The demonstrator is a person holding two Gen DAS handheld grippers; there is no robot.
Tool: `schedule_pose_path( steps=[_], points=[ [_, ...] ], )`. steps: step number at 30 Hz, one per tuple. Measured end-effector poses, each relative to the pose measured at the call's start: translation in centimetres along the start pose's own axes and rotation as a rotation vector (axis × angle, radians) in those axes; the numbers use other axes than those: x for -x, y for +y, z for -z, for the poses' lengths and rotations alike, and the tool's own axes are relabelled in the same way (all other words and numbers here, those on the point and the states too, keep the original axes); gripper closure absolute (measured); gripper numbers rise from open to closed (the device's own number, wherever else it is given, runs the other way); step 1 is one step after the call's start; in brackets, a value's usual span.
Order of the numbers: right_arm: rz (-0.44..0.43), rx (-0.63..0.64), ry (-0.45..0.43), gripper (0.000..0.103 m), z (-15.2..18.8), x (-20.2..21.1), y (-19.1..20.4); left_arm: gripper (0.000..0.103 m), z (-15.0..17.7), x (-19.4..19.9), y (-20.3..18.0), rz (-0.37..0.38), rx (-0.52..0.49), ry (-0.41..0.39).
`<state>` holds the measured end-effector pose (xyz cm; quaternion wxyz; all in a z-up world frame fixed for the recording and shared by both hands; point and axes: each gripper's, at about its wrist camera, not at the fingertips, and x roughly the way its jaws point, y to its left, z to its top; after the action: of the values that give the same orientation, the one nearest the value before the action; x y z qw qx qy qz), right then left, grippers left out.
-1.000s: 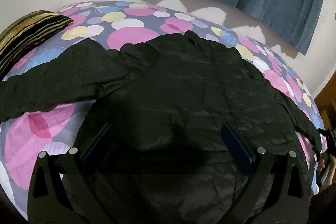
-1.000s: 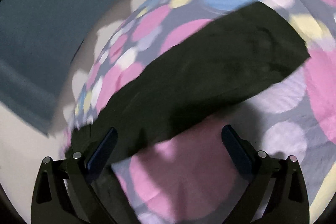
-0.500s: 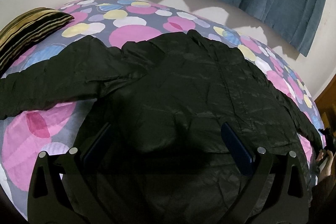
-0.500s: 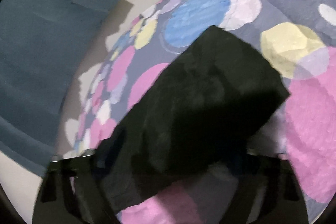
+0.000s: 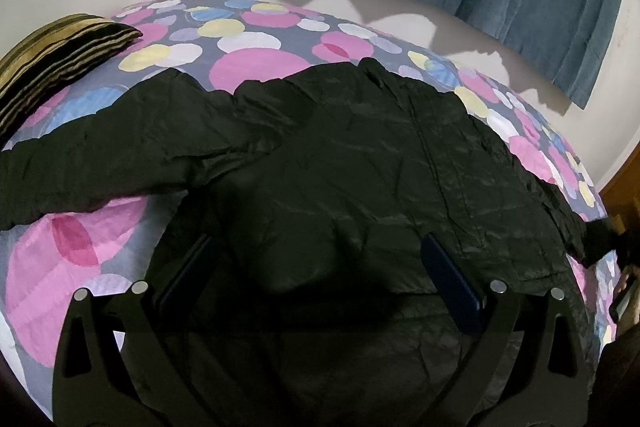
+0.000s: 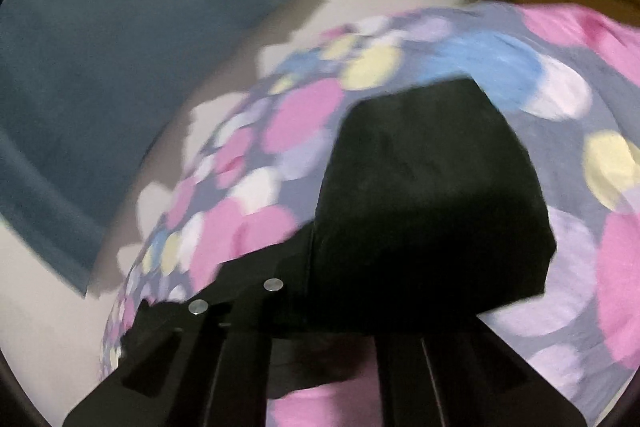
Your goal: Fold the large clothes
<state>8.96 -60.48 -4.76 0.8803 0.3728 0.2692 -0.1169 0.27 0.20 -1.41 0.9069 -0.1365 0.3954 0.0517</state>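
Far left of the left-wrist frame: striped pillow [image 5: 60, 55] at the upper left edge, clear of the work. Below it one sleeve [image 5: 100, 163] of the black jacket [image 5: 360, 167] runs out toward the left border over the spotted bedsheet [image 5: 256, 63]. Jacket body fills the centre of that frame, spread flat on the bed, collar toward the wall.

Left gripper [image 5: 316, 279] sits at the bottom centre, fingers wide apart, nothing between them, hovering over the hem region. I read it as idle.

Far right edge of the same frame: the other sleeve trails off the bed's side toward my right gripper, only partly visible there.

Right-wrist frame, lower centre: right gripper [image 6: 320, 307] has its fingers brought together, clamped on the sleeve cuff [image 6: 432, 187], which rises dark in front of the lens. Frame is motion-blurred.

Risks, as I judge them:
- Slick, thin shell fabric; a grip near the cuff edge may slide out if I pull fast.
- With the left gripper not pinning the body, dragging the sleeve across could shift the whole jacket and skew the fold.
- Cuff blocks much of the right view, so I may misjudge where to lay it.
- Bedsheet could be pinched along with the cuff; cannot tell from here.
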Motion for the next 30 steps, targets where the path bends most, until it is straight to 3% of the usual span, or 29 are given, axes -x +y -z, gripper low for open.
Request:
schedule_pose_path(
  steps=[6,14,24,30],
  points=[
    [-0.133,0.205,0.028,0.095,2.8,0.1,10.0,0.002,-0.1,0.4,0.0,0.007,-0.007,-0.008],
    [-0.264,0.421,0.129,0.095,9.6,-2.5,21.2,0.002,0.0,0.4,0.2,0.013,-0.003,-0.009],
    [-0.313,0.7,0.273,0.095,19.6,-5.2,29.8,0.002,0.0,0.2,0.1,0.02,0.001,0.0],
    [-0.277,0.876,0.356,0.095,25.3,-6.1,31.8,0.002,0.0,0.2,0.2,0.026,0.006,0.004]
  ],
)
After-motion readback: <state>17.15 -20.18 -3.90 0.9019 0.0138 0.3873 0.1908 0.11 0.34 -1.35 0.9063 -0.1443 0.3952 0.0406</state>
